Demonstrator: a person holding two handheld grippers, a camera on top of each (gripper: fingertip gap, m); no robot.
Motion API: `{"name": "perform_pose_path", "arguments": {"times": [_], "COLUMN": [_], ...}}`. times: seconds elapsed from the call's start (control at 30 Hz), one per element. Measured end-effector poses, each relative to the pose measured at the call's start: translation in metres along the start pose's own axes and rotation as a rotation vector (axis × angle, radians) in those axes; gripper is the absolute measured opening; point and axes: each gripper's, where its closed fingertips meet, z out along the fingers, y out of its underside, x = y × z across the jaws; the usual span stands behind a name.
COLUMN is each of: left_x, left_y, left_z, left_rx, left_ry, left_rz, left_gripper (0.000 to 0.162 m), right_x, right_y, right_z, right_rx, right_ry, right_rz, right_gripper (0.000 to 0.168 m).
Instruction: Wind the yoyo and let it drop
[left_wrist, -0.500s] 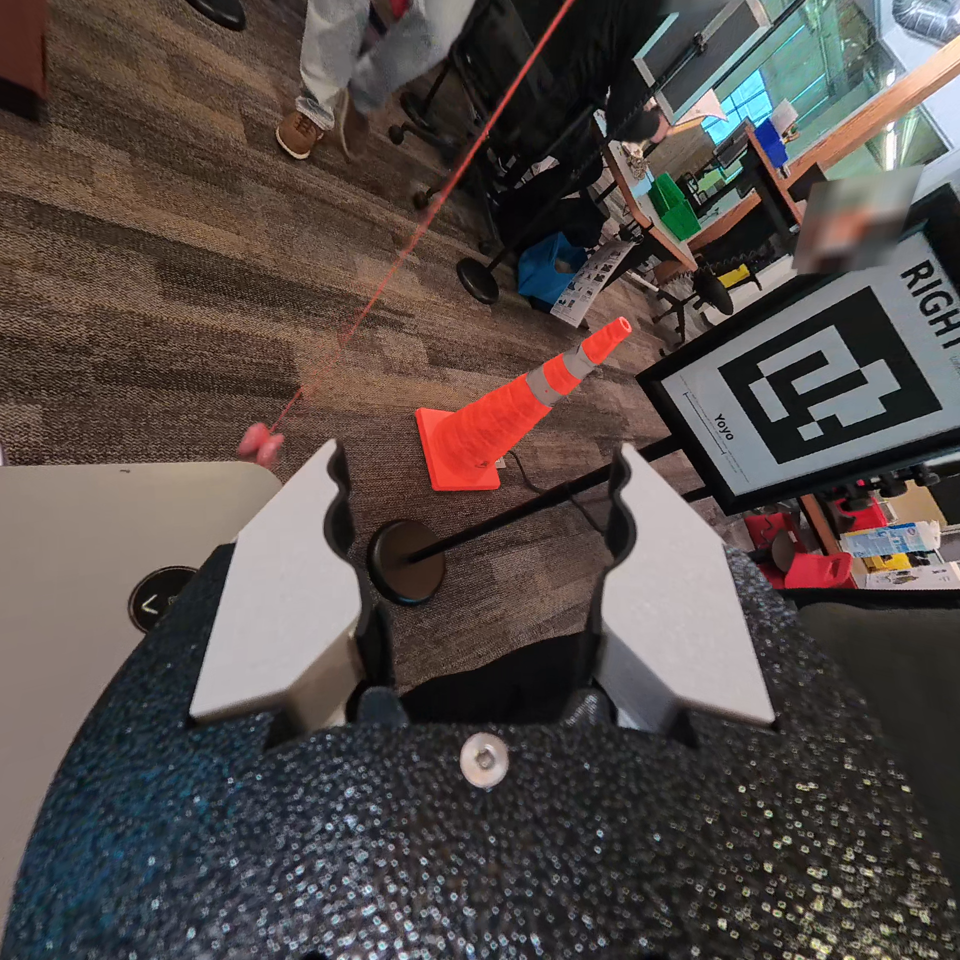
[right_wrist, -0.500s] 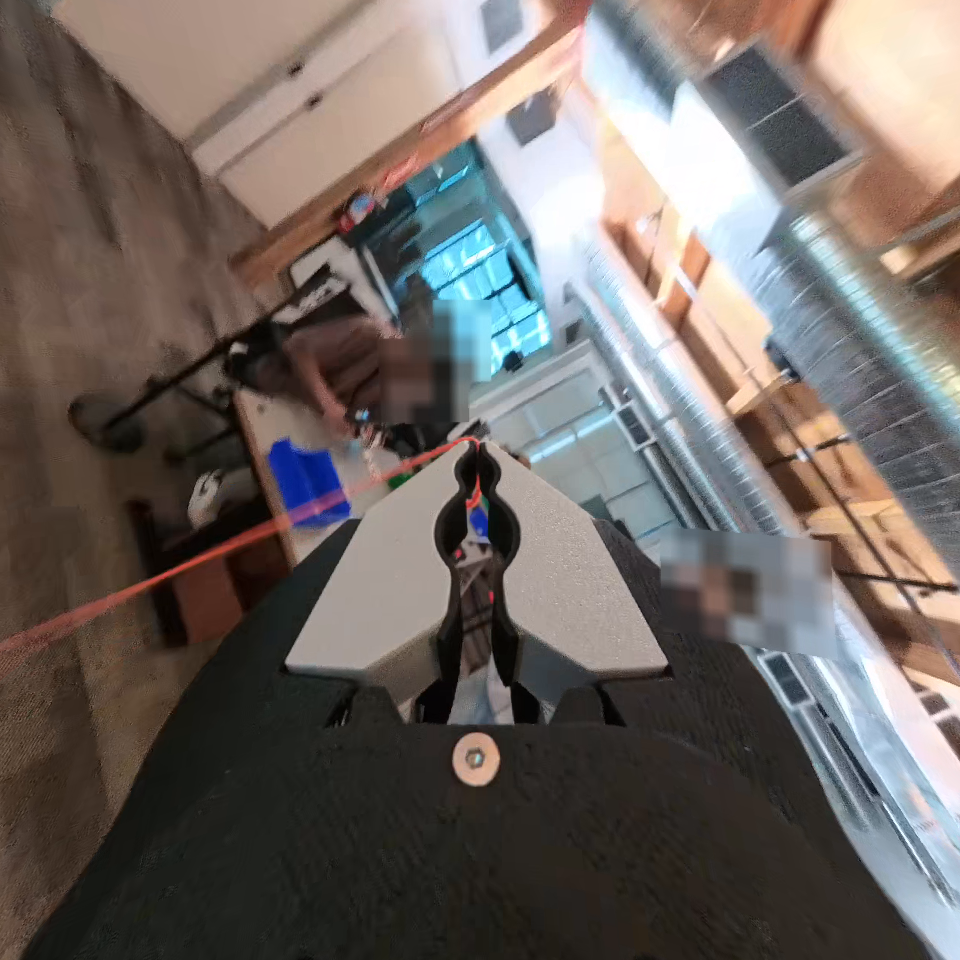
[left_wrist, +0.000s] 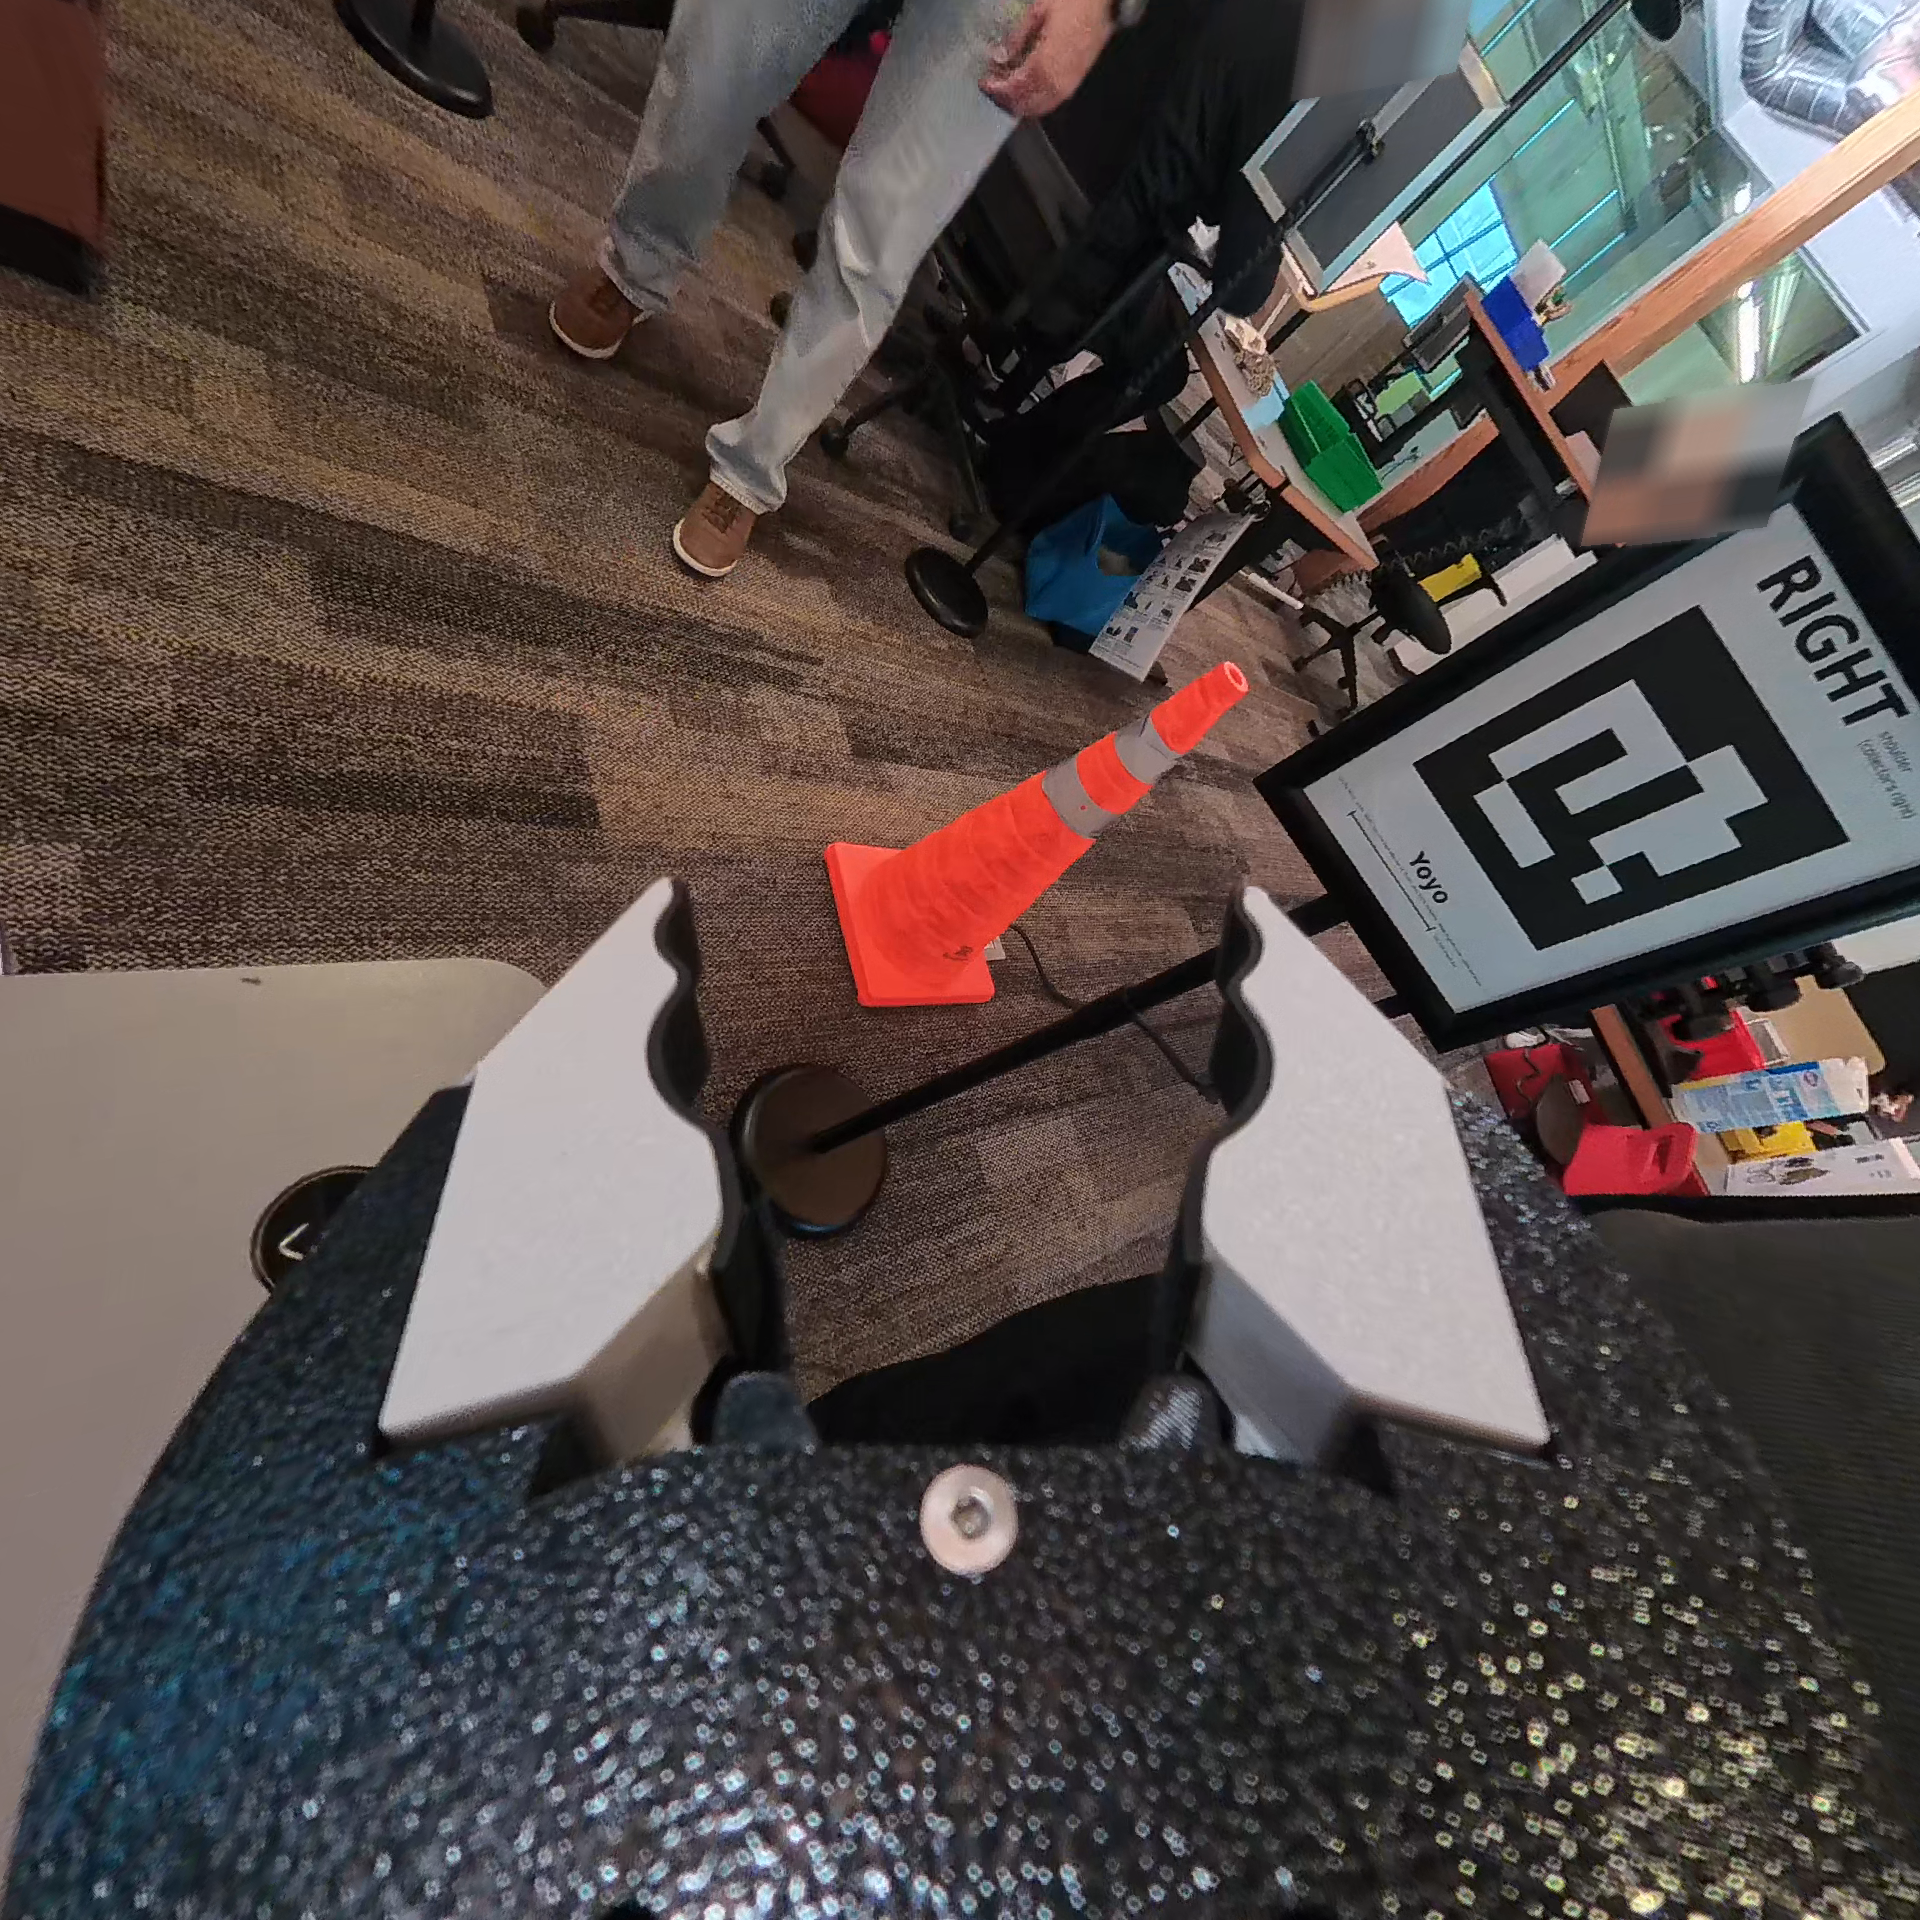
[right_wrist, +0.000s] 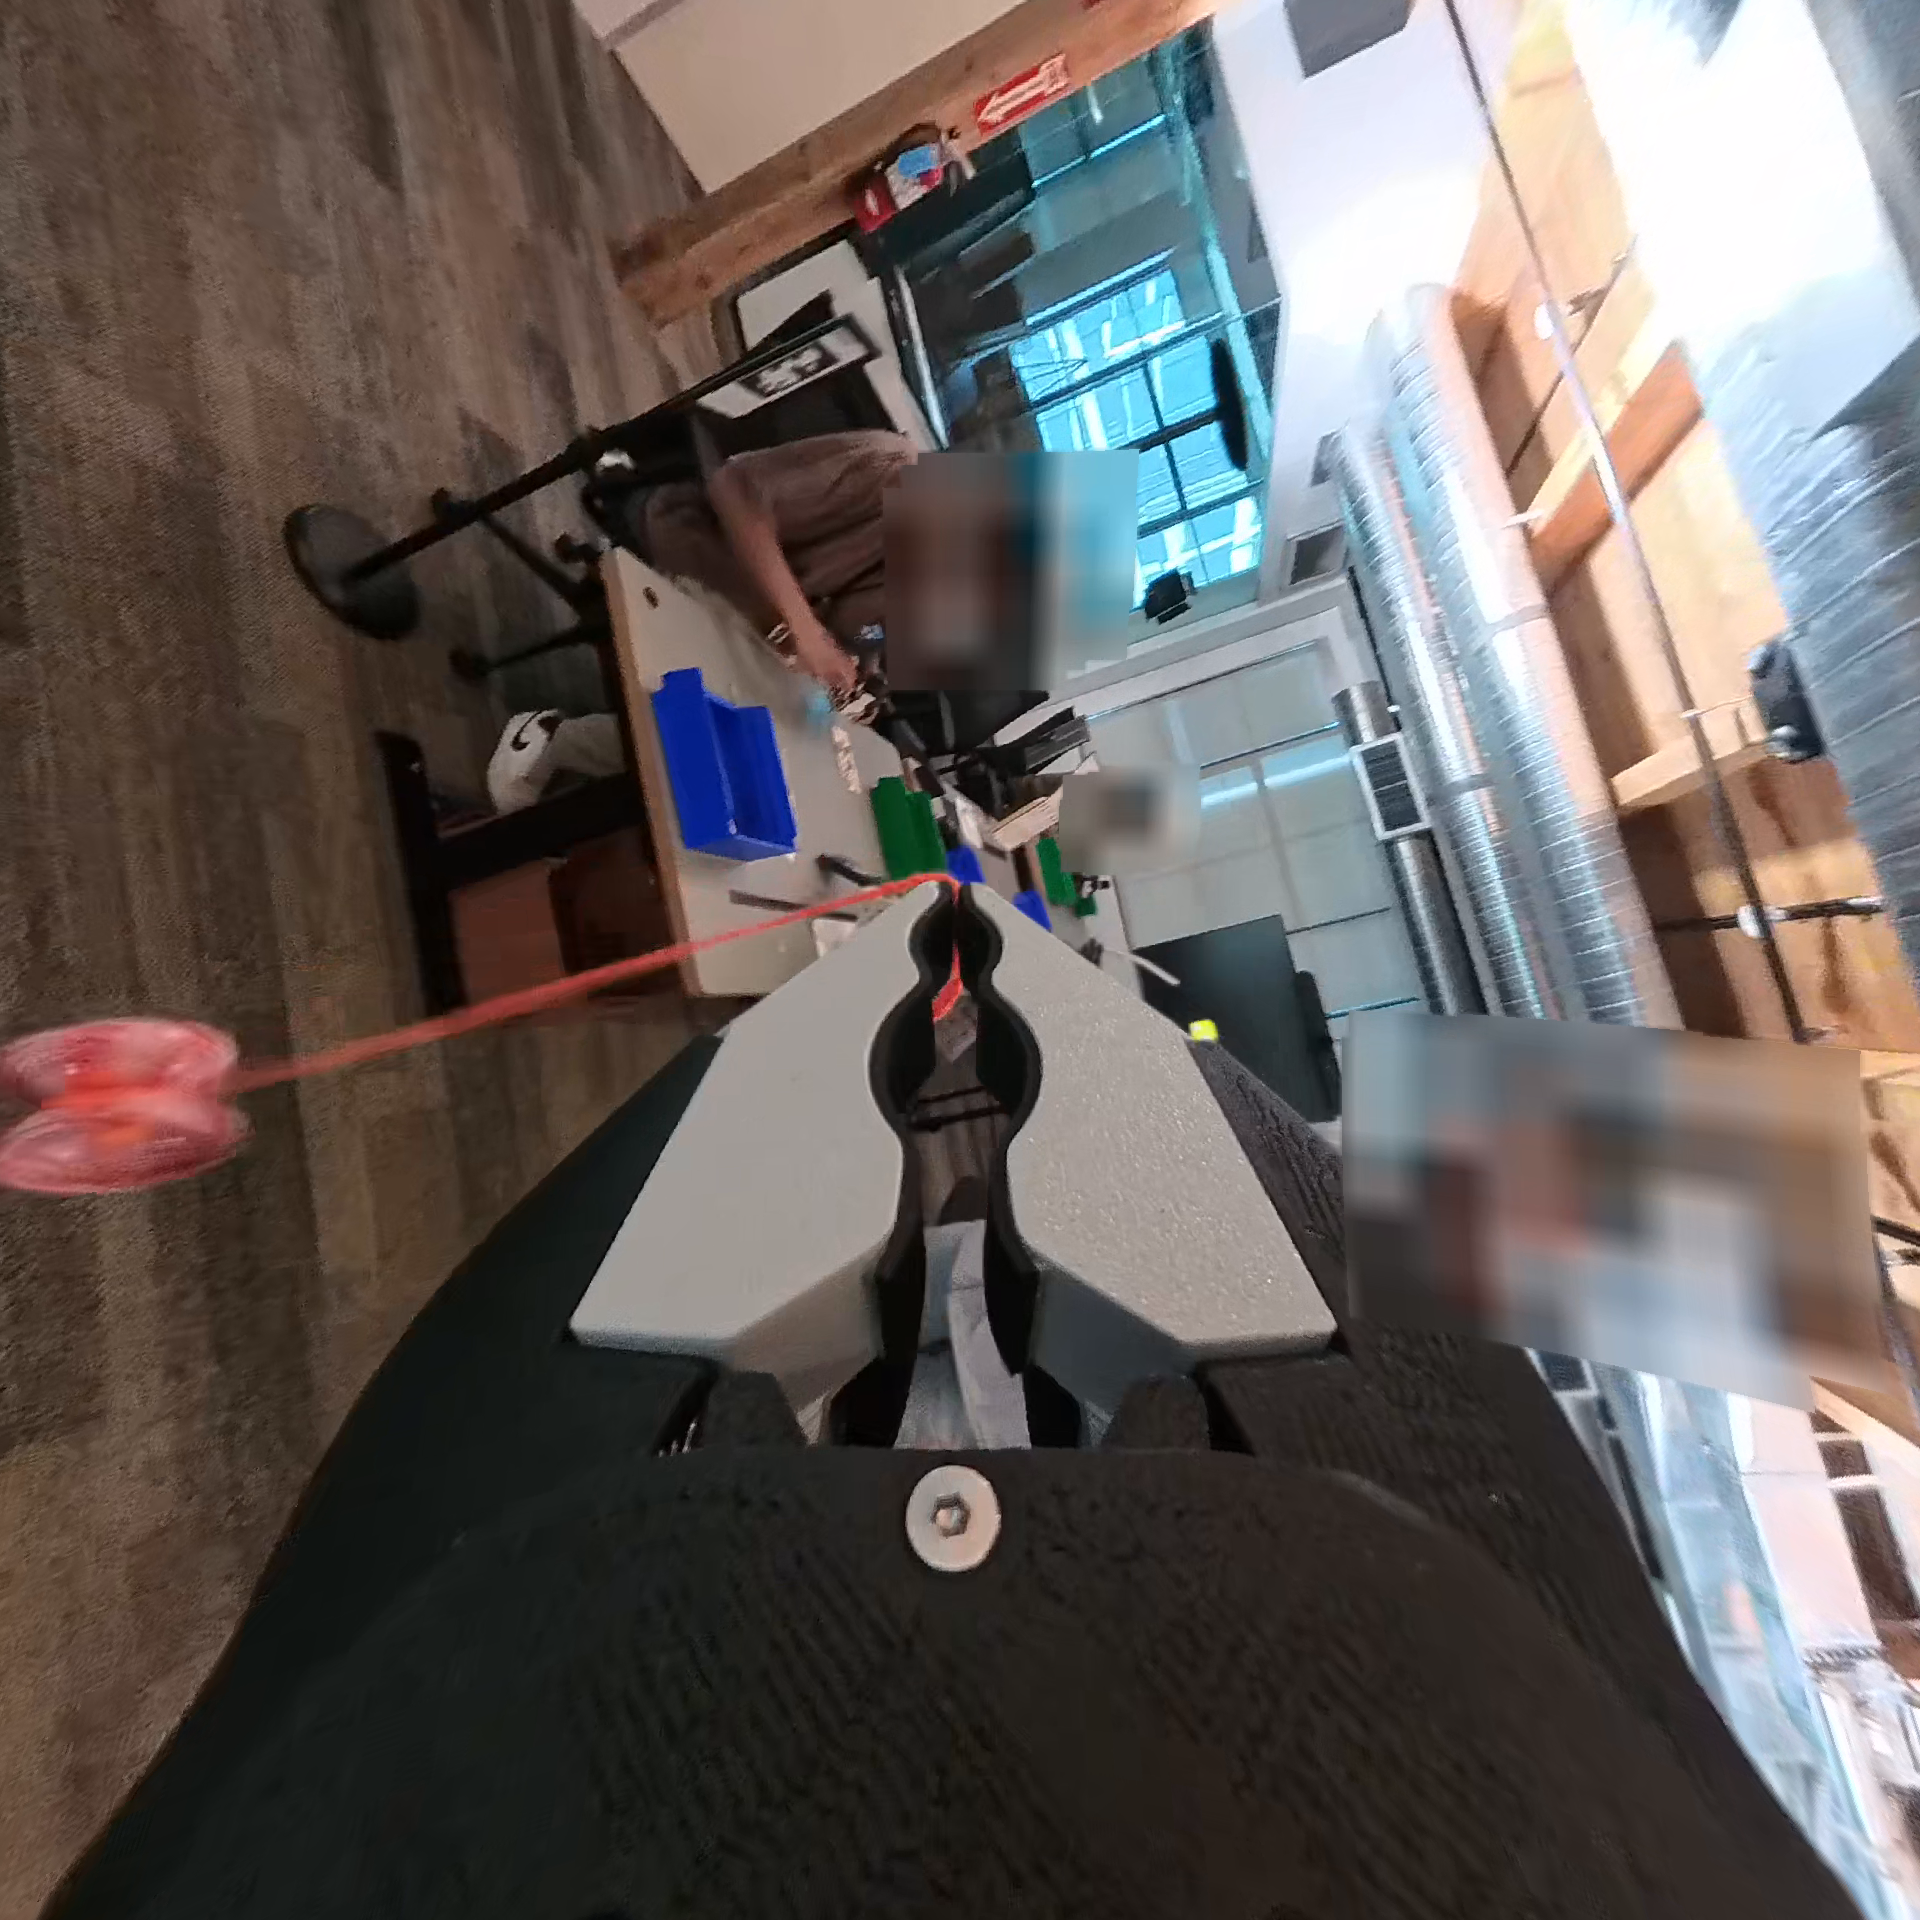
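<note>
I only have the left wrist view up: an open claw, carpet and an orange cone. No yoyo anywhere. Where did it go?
Observer: The yoyo shows only in the right wrist view, hanging in the air at the left edge, blurred.
Operator: Is it on its string?
Observer: Yes. A red string runs taut from it up to the tips of the right claw.
Operator: So that claw is gripping the string?
Observer: Its two sides are closed together with the string pinched at the very tip.
</note>
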Motion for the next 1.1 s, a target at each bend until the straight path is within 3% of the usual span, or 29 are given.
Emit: {"name": "perform_pose_path", "arguments": {"times": [0.4, 0.5, 0.6, 0.7, 0.77, 0.9, 1.0, 1.1], "left_x": [0.006, 0.009, 0.012, 0.013, 0.016, 0.021, 0.026, 0.033], "left_y": [0.016, 0.021, 0.027, 0.033, 0.035, 0.031, 0.019, -0.007], "left_z": [0.004, 0.005, 0.008, 0.012, 0.016, 0.023, 0.029, 0.039], "left_rx": [-0.05, -0.062, -0.072, -0.081, -0.087, -0.087, -0.07, -0.014], "left_ry": [-0.001, -0.001, 0.0, 0.01, 0.017, 0.029, 0.026, 0.018], "left_rz": [-0.007, -0.011, -0.011, -0.01, -0.006, 0.022, 0.068, 0.137], "left_gripper": [0.098, 0.099, 0.099, 0.099, 0.099, 0.102, 0.105, 0.111], "right_x": [-0.266, -0.308, -0.312, -0.272, -0.219, -0.05, 0.097, 0.18], "right_y": [0.146, 0.177, 0.187, 0.172, 0.151, 0.079, 0.015, -0.037], "right_z": [0.024, 0.024, 0.025, 0.03, 0.033, 0.022, -0.022, -0.068], "right_rx": [-0.231, -0.291, -0.305, -0.265, -0.218, -0.089, 0.021, 0.094], "right_ry": [-0.242, -0.294, -0.305, -0.277, -0.23, -0.024, 0.227, 0.338], "right_rz": [0.154, 0.197, 0.221, 0.212, 0.176, 0.093, 0.085, 0.06], "right_gripper": [0.0, 0.0, 0.0, 0.0, 0.0, 0.0, 0.0, 0.0]}}
